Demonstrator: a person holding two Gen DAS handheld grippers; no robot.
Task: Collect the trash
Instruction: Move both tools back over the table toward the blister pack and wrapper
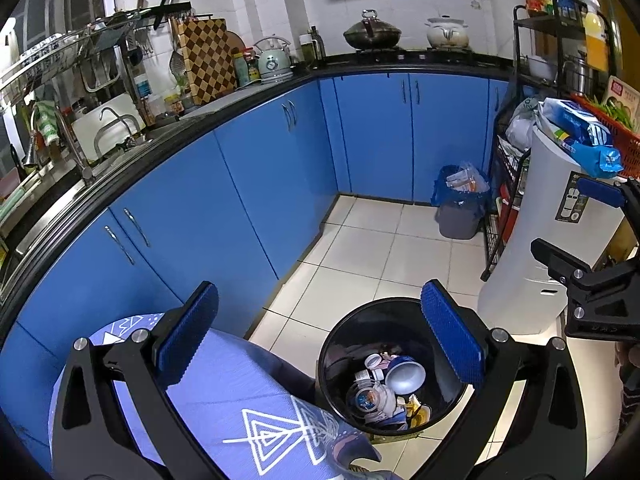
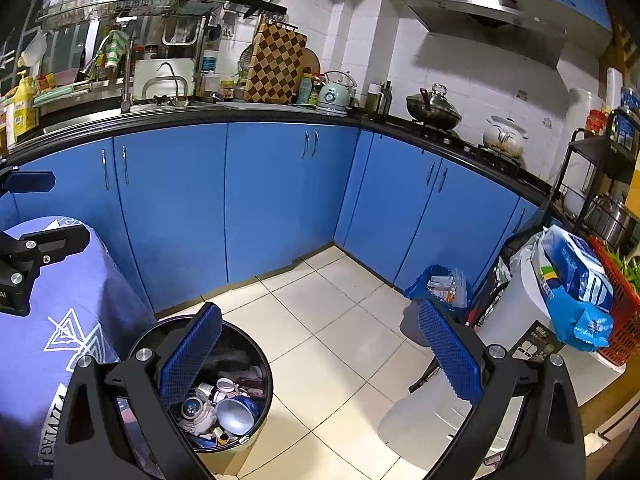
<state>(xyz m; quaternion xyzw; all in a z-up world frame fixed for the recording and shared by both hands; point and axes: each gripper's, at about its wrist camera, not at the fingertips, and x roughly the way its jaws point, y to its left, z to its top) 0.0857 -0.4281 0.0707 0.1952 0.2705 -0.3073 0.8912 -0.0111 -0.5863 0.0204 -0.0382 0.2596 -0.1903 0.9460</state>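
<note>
Domestic kitchen, blue cabinets [image 2: 276, 196] under a black countertop [image 2: 248, 114], sink tap [image 2: 170, 80] and dish rack [image 2: 128, 4] above, wok [image 2: 434, 110] on hob further along, tiled floor [image 2: 340, 320] below

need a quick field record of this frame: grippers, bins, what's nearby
left gripper: open, empty, above bin
right gripper: open, empty
round black trash bin: on tiled floor, holds white caps, a bowl-like blue-and-white item, wrappers
blue patterned tablecloth: beside the black bin
grey bin with blue liner: by blue cabinets, in the corner
tall white cylindrical appliance: blue package on top
</note>
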